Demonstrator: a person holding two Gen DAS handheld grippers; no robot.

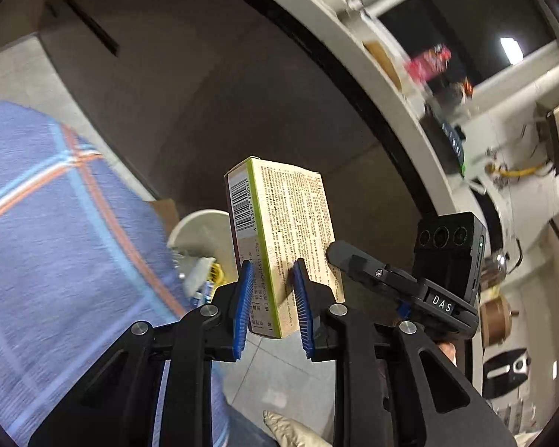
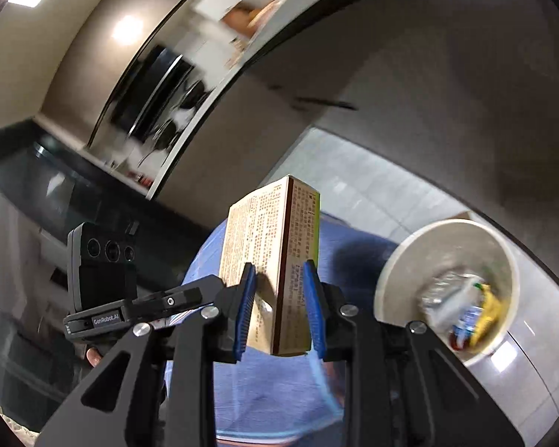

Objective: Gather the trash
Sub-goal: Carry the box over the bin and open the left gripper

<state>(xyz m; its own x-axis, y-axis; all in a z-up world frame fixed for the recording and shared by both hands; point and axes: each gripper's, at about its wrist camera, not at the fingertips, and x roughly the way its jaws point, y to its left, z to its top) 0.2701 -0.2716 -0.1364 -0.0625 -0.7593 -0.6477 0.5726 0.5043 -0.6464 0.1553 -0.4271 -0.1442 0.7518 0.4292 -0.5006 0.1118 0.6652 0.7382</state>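
left gripper [image 1: 272, 294] pads around carton [image 1: 283, 231]

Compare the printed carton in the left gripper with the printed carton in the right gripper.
The left gripper holds a slim cardboard carton with a lime-green edge and a barcode side panel. The right gripper holds a tan cardboard carton with a brown edge stripe, no barcode showing. Both bear dense small print and stand clamped between blue pads.

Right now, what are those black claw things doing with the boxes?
A person is tidying up trash with a gripper in each hand. The left gripper is clamped on a small printed box, and the right gripper grips another box. A white bin with wrappers inside sits on the floor nearby.
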